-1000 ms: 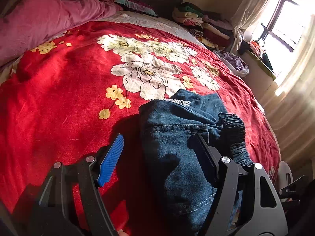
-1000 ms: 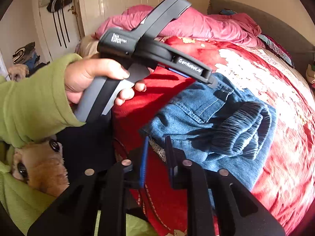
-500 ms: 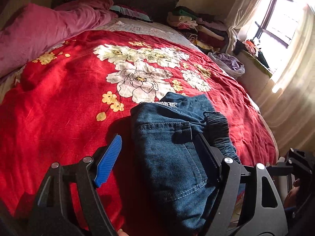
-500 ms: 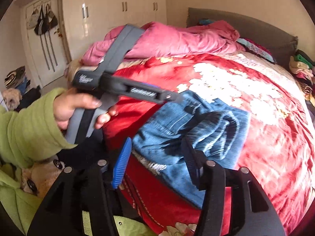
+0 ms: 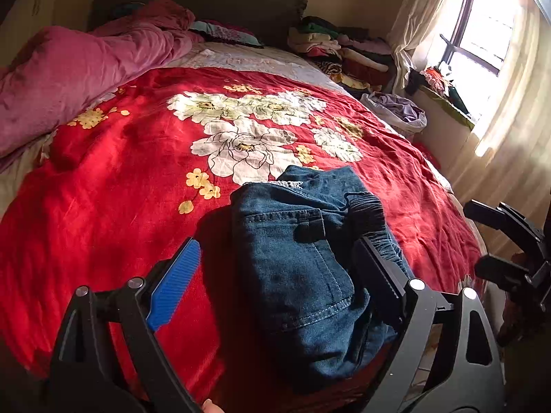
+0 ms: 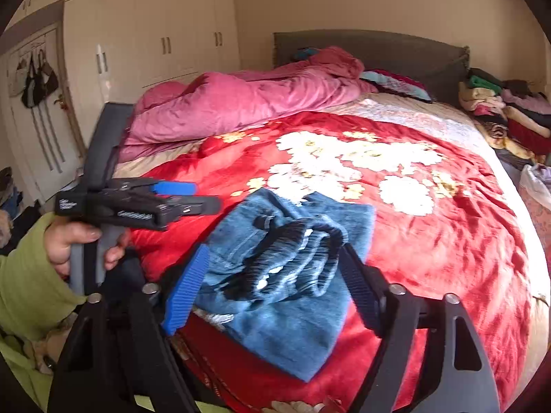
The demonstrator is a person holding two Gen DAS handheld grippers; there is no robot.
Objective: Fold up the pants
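Blue denim pants (image 5: 303, 261) lie folded into a compact bundle near the front edge of a red flowered bedspread (image 5: 120, 186). They also show in the right wrist view (image 6: 286, 275), elastic cuffs on top. My left gripper (image 5: 275, 268) is open and empty, its jaws wide on either side of the bundle, held above it. My right gripper (image 6: 272, 282) is open and empty, jaws wide, just in front of the bundle. The left gripper also shows from the side in the right wrist view (image 6: 179, 196), held in a hand with a green sleeve.
A pink duvet (image 5: 69, 72) is heaped at the bed's far left. Stacks of folded clothes (image 5: 341, 51) sit at the far right by the headboard. A bag of laundry (image 5: 399, 113) lies beside the bed under the window. Wardrobes (image 6: 144, 34) stand to the left.
My right gripper has opened from nearly shut to wide and pulled back from the pants. My left gripper has drawn back and risen a little, staying open. The pants lie unchanged.
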